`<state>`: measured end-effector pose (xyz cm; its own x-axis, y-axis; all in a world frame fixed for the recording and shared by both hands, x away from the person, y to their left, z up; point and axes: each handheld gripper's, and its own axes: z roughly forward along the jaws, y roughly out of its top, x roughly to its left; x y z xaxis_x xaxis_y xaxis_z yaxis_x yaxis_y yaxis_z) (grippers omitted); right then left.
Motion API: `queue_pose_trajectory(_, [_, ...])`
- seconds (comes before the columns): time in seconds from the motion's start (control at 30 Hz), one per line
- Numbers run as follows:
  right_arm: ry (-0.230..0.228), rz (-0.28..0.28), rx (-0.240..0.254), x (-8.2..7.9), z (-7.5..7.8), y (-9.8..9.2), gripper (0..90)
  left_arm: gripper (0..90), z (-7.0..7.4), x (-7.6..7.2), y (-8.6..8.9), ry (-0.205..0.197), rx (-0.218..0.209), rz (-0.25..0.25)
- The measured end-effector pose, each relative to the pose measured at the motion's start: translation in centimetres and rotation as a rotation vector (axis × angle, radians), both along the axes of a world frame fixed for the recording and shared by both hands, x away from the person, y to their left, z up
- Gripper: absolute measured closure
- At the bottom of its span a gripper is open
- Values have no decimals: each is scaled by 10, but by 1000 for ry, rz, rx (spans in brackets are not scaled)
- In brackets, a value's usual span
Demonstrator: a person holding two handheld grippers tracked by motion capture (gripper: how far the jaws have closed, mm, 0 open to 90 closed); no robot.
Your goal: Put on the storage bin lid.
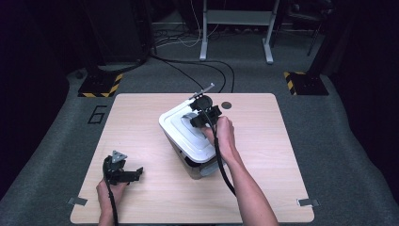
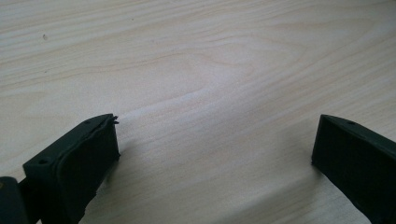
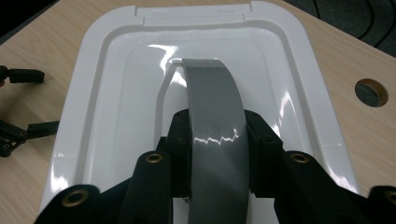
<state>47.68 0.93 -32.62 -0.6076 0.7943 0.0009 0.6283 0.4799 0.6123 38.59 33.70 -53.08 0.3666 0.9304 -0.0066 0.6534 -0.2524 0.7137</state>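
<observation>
A white bin [image 1: 197, 167] stands on the middle of the table, topped by a white lid [image 1: 181, 132] with a grey arched handle [image 3: 210, 93]. My right gripper [image 1: 201, 117] reaches over the lid from the near right. Its black jaws are shut on both sides of the handle [image 3: 217, 135]. A dark gap shows under the lid's near edge. My left gripper [image 1: 134, 173] rests low over the table's near left corner. It is open, with bare wood between its fingers [image 2: 215, 135].
The wooden table [image 1: 136, 117] has a round cable hole [image 1: 227, 105] just beyond the bin. Past the far edge lie grey carpet, black cables [image 1: 188, 70], desk legs and two yellow-black striped bases [image 1: 99, 85].
</observation>
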Motion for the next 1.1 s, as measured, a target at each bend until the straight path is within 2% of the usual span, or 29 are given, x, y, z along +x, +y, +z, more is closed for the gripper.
queue_pose_trajectory(0.13, [19, -12, -9, 1, -5, 2, 668, 3, 0, 0, 0, -2, 1, 0])
queue_pose_trajectory(0.43, [22, -45, -42, 5, -12, 7, 666, 3, 0, 0, -1, -6, -5, 6])
queue_pose_trajectory(0.77, [24, -49, -65, 8, -15, 14, 664, 3, 0, 0, -1, -6, -5, 6])
queue_pose_trajectory(0.87, [26, -40, -100, 9, -18, 19, 663, 3, 0, 0, -1, -5, -5, 6])
queue_pose_trajectory(1.1, [21, -34, -97, 8, -18, 17, 660, 4, 0, 0, 0, -6, -4, 4])
